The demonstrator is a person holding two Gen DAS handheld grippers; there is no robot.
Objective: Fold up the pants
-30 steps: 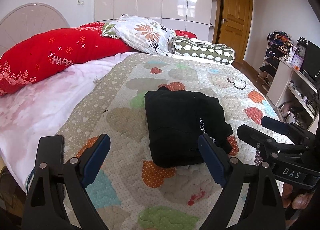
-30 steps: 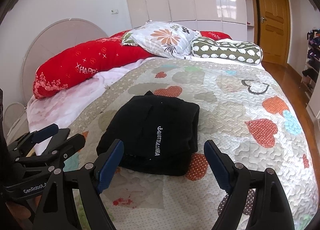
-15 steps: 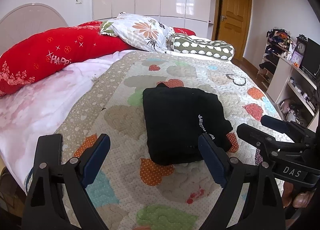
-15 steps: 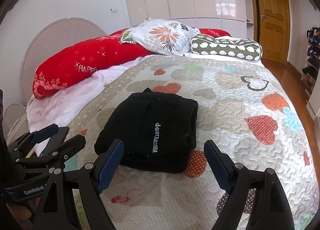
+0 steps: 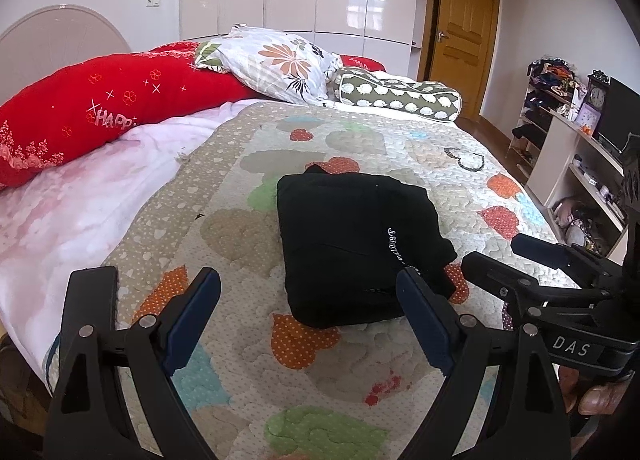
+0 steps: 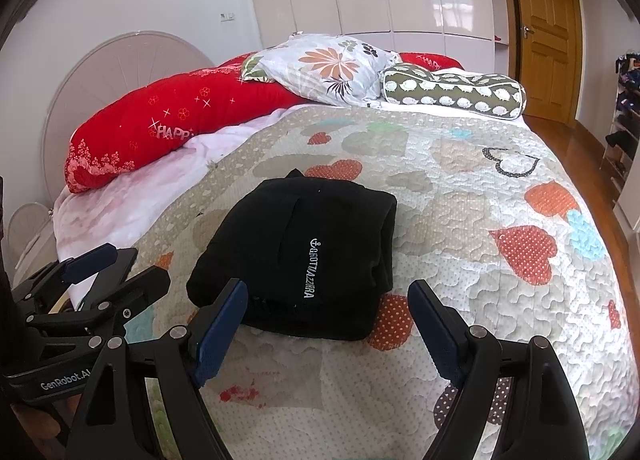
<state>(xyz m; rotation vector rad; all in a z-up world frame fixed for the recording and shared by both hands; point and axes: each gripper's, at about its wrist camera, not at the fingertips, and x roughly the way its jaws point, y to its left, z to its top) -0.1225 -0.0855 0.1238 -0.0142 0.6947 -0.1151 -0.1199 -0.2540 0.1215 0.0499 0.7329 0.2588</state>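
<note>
Left wrist view: I'm looking at the pants [image 5: 356, 248] lying as a compact black bundle on the quilt [image 5: 256, 372] of the bed, roughly mid-width and toward the near edge, w/ white lettering facing up. My left tool [image 5: 308, 316] is hovering short of the bundle w/ its jaws standing wide apart and nothing btwn them. My right tool [image 6: 324, 320] is doing the same in the right wrist view: jaws spread wide, empty, not touching the cloth. Each tool is also showing at the side of the other's view, both on the near side of the bundle.

Step in hand, as I'm judging it: folding looks done or very nearly so. Layers are stacked and edges are mostly lined up, though the far left corner is poking out a bit and the right-hand edge is showing loose layers.

Next move, if any, is calling for a light tidy: I'm thinking of tucking that stray corner and pressing the stack flat, w/o dragging the top layer off. Otherwise I'm just backing both tools away toward the near edge of the bed. The pillows [image 6: 320, 68] at the far edge are well apart from the pants, so no clash there.
</note>
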